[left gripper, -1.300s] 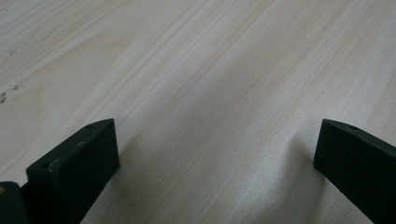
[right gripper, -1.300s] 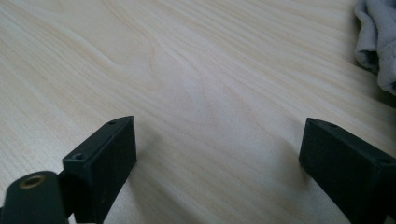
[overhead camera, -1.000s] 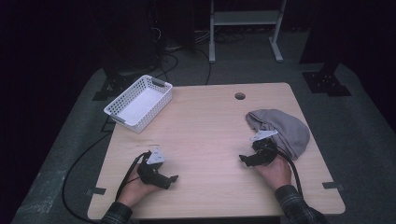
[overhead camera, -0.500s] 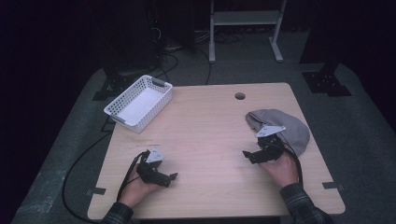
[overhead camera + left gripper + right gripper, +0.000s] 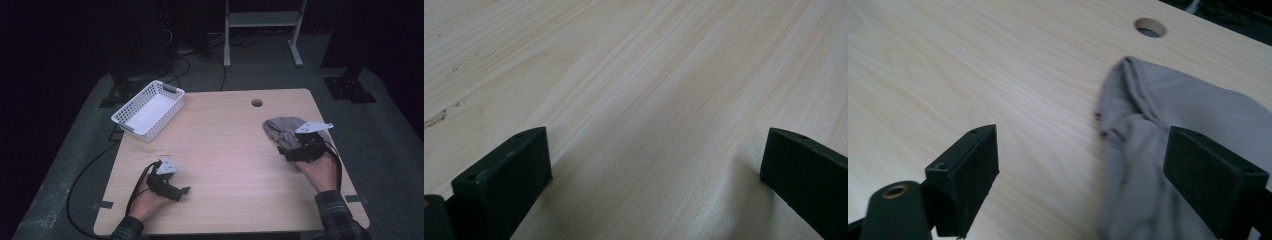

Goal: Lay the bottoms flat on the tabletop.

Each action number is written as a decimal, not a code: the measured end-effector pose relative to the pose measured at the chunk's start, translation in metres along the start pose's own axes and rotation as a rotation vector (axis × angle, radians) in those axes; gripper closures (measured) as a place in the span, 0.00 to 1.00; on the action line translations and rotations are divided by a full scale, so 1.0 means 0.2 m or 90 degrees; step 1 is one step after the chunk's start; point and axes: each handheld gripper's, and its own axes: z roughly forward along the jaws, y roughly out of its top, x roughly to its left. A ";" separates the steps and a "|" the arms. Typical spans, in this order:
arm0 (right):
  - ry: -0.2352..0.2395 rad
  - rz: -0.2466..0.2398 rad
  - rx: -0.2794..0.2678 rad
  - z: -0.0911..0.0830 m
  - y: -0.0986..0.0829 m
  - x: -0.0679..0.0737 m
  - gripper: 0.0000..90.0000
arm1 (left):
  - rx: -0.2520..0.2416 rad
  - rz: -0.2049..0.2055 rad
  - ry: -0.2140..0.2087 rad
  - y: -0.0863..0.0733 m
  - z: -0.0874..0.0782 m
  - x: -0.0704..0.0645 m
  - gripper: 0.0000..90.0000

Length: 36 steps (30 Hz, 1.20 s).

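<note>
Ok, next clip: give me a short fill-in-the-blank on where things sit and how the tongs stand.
1. The grey cloth lies on the table's ____ side.
2. The white basket sits at the table's far ____ corner.
3. The jaws of the right tongs stand ____, one on the cloth.
4. Between the left tongs' jaws there is only bare ____.

Missing words: right; left; open; table

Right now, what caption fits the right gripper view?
Open right gripper reaching over a crumpled grey cloth on the light wooden table.
</note>
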 end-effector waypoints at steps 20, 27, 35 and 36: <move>-0.046 0.110 0.025 -0.02 -0.23 -0.34 0.21 | -0.001 0.001 -0.001 0.00 0.00 0.00 0.00; -0.034 0.114 0.031 -0.03 -0.25 -0.36 0.72 | 0.000 0.005 -0.004 0.00 0.00 0.00 0.00; -0.041 0.086 -0.002 -0.09 -0.21 -0.31 0.97 | 0.002 0.006 -0.004 0.00 0.00 0.00 0.00; -0.036 0.090 -0.019 -0.11 -0.19 -0.31 0.97 | 0.001 0.005 -0.004 0.00 0.00 0.00 0.00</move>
